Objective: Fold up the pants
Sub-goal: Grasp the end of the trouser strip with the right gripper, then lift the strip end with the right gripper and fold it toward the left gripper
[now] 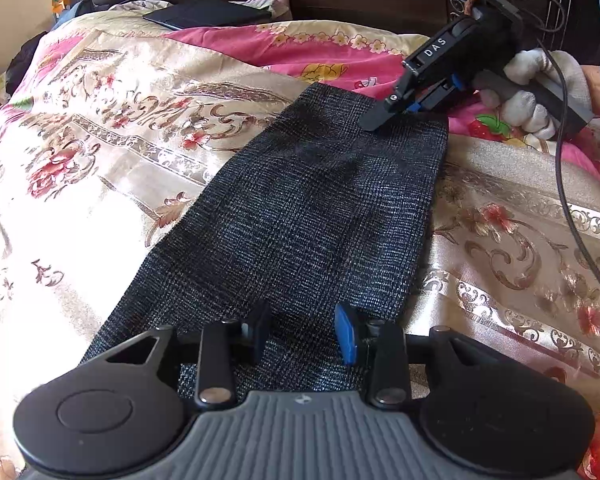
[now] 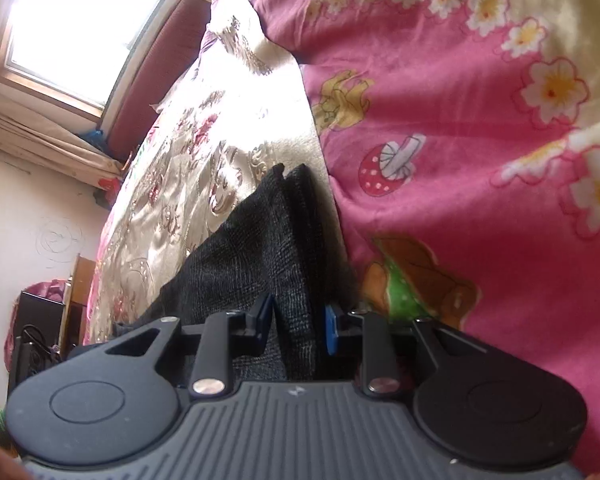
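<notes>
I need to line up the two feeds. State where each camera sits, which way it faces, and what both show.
Left wrist: rides the left claw, looking down along the dark grey woven pants toward the right claw and a white-gloved hand.
Right wrist: rides the right claw, rolled sideways, facing the pants' end beside a pink cartoon quilt.
Shared: pants, quilt, floral bedspread.

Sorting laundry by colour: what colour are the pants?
Dark grey-black with a fine pale check; the pants show best in the left wrist view.
</notes>
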A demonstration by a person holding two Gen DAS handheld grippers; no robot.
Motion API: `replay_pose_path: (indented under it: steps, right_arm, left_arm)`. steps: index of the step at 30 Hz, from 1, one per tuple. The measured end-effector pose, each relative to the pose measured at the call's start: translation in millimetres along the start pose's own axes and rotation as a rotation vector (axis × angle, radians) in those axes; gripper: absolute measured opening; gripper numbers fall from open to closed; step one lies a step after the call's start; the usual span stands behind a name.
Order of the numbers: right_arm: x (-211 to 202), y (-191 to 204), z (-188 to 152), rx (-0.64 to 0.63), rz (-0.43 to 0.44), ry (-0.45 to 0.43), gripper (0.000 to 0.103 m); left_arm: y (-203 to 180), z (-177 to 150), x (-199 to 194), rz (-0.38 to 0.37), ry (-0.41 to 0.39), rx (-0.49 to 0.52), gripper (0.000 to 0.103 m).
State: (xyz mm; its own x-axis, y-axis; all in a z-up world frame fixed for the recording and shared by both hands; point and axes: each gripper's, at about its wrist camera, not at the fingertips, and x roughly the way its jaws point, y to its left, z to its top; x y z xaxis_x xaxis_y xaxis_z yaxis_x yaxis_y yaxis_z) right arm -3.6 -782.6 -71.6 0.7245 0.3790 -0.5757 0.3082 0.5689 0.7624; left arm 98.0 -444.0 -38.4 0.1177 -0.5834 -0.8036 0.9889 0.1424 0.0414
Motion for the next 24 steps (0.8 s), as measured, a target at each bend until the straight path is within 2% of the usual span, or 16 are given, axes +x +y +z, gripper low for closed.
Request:
replay_pose_path:
  steps: [1,2,4,6,7,10,13,16,19,22,24]
  right_arm:
    - [5.9,2.3,1.3,0.007,0.022,0.002,0.032]
    - [9.8,8.5,1.8,-0.015,0.034,0.002,0.032]
    - [15.0,19.7,0.3,-0.070,0.023,0.005,0.022]
    - [24.4,19.9,2.0,-0.038,-0.041,0.000,0.012]
    - [29.9,20.3,1.9,-0.002,-0.057,-0.006,0.012]
    - [31.5,48.0,-6.1,-0.047,-0.146,-0.028,0.010]
    - [14.8,73.3,-19.4,-0.029,-0.135,-0.069,0.009]
    - [-11.5,95.2,-33.1,0.041,-0.125,-0.156,0.008]
    - [-28.2,111.8,-43.8,0.112,-0.109,-0.228,0.008]
    - [-39.2,129.1,-51.4,0.119,-0.163,-0.251,0.008]
    - [-45.5,133.0,-53.8,0.129,-0.198,-0.255,0.008]
  left_arm:
    - [-0.7,0.6,-0.2,0.001,0.000,0.004,0.050]
    - [-1.0,1.0,-0.4,0.000,-0.001,0.007,0.050]
    - [-1.2,-1.1,-0.5,0.001,-0.004,0.009,0.051]
    - [-0.7,-2.1,1.9,0.008,-0.004,-0.008,0.053]
    - [0.2,-2.1,2.9,0.008,-0.003,-0.022,0.054]
    - [2.5,-1.7,-0.1,0.013,-0.005,-0.063,0.054]
    - [4.3,-8.3,-12.8,0.036,-0.027,-0.098,0.054]
    - [7.3,-16.5,-11.1,0.008,-0.001,-0.185,0.055]
    - [0.9,-18.2,-7.9,0.012,-0.038,-0.205,0.055]
    - [1.1,-10.3,-7.5,-0.048,-0.060,-0.249,0.055]
    - [-6.1,-2.9,-6.0,-0.074,-0.076,-0.231,0.055]
